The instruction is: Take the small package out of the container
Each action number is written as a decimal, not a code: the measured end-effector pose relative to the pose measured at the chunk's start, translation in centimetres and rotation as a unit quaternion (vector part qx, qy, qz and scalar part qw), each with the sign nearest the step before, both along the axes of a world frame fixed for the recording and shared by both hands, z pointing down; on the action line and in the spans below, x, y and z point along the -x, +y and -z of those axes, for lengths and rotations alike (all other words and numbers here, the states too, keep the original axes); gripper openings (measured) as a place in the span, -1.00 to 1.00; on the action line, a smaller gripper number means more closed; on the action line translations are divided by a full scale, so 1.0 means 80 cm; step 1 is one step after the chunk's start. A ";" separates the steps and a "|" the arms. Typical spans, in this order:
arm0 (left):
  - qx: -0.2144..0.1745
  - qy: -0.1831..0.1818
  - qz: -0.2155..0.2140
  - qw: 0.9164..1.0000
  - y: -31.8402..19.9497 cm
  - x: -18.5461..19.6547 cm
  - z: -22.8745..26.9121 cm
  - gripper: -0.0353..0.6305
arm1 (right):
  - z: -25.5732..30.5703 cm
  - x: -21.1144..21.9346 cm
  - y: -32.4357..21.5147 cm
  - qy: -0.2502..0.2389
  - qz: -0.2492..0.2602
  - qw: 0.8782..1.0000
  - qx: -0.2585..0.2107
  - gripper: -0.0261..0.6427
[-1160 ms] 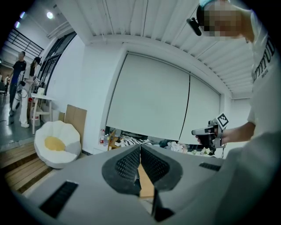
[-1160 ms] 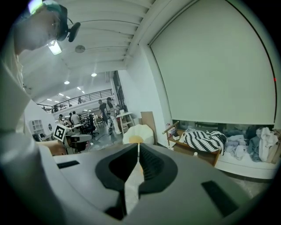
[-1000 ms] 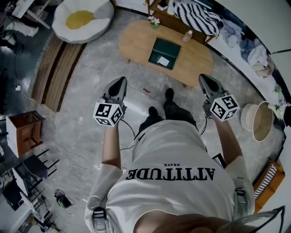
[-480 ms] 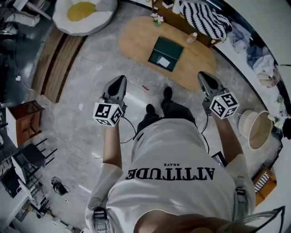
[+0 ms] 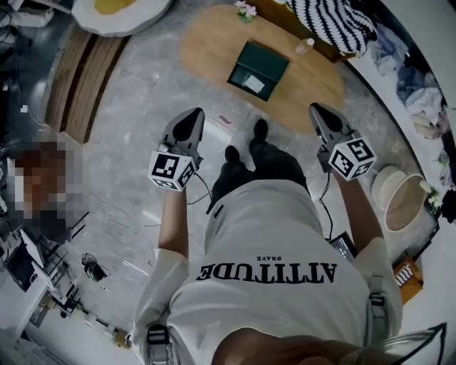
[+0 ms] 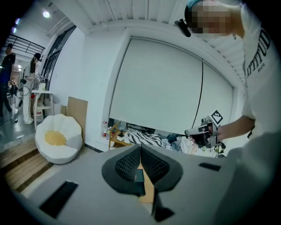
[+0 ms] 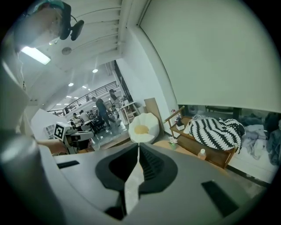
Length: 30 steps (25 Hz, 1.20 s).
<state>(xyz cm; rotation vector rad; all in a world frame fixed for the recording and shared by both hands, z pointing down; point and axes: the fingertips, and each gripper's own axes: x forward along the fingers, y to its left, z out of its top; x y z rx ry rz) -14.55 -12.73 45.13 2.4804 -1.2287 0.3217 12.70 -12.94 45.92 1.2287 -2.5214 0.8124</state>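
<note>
left tool [image 5: 191, 117]: jaws together, empty | right tool [image 5: 318, 112]: jaws together, empty | small package [image 5: 254, 84]: inside green container [image 5: 267, 60] on table [image 5: 206, 50], well apart from both tools | progress: we judge 0 steps done; approach, grasp, lift-out remain

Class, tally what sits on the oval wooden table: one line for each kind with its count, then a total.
Green container: 1
Small white package: 1
Bottle: 1
Small pot of flowers: 1
Total: 4
</note>
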 end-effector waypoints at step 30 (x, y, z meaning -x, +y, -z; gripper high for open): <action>0.074 -0.073 -0.131 0.986 -0.086 -0.126 -0.145 -0.82 | -0.142 -0.023 -0.075 -0.034 0.001 0.996 0.082 -0.85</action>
